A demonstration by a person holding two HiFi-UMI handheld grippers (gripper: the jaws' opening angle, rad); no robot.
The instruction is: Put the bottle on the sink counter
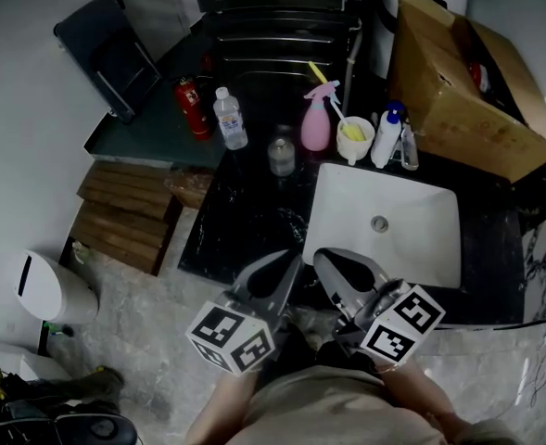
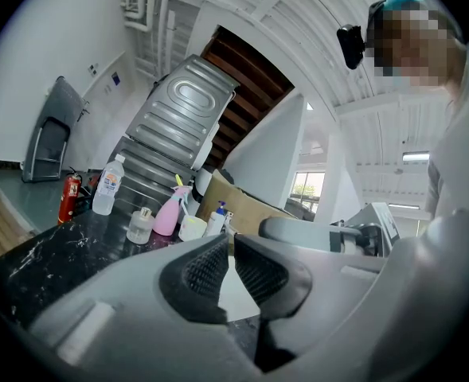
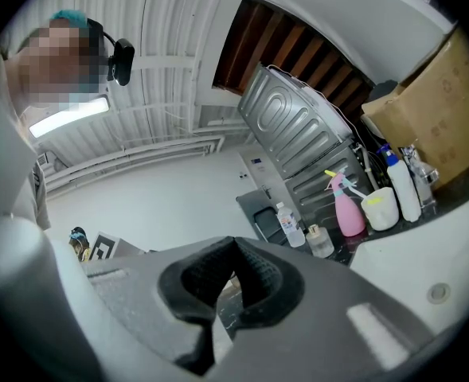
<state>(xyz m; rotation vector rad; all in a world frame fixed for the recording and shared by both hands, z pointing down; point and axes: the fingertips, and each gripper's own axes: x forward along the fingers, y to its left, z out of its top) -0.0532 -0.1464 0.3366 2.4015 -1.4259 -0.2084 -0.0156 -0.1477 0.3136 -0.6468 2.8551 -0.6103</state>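
A clear plastic bottle [image 1: 229, 117] with a white cap and a label stands upright at the back left of the black marble sink counter [image 1: 245, 225]. It also shows in the left gripper view as the bottle [image 2: 108, 185] and in the right gripper view as the bottle [image 3: 290, 224]. My left gripper [image 1: 286, 265] and right gripper [image 1: 326, 260] hang side by side over the counter's front edge, close to my body and far from the bottle. Both are shut with nothing between the jaws, as seen on the left gripper [image 2: 230, 237] and the right gripper [image 3: 234, 239].
A white sink basin [image 1: 412, 248] lies right of centre. Behind it stand a small glass jar [image 1: 281, 156], a pink spray bottle [image 1: 316, 119], a cup [image 1: 354, 140] and white bottles [image 1: 385, 137]. A cardboard box [image 1: 467, 91] sits at the back right, a red fire extinguisher [image 1: 192, 108] left of the bottle.
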